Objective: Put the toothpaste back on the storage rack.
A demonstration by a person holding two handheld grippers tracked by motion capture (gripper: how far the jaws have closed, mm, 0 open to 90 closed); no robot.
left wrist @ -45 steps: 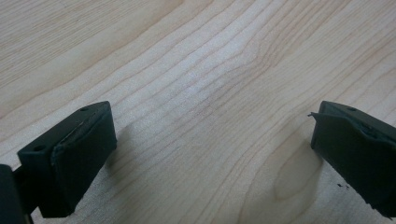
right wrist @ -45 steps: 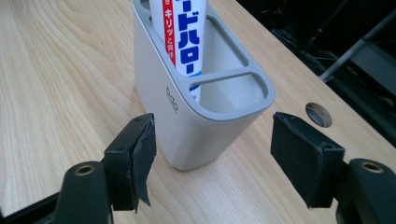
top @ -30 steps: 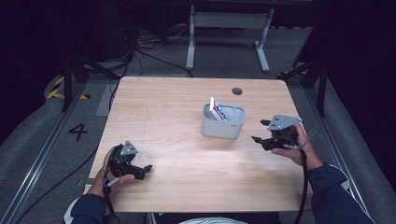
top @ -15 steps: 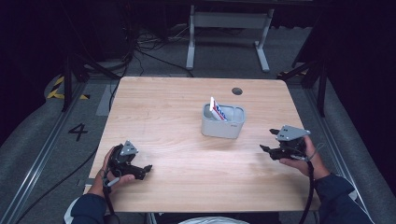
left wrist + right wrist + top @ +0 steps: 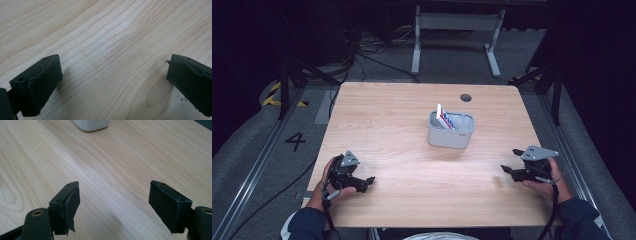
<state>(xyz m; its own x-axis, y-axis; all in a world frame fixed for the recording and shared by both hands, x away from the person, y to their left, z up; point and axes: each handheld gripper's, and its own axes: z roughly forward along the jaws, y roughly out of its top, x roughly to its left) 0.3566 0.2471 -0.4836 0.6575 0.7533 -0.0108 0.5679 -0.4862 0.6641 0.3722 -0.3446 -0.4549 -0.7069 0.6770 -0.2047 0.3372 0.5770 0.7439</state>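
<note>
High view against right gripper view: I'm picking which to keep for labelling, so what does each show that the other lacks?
High view alone: both hands, the left hand-held gripper, the card standing in the grey bin, the floor.

Right gripper view alone: the right hand-held gripper from close up, jaws wide apart with nothing between, a torn pad.

Both: the table and the bin's base.
</note>
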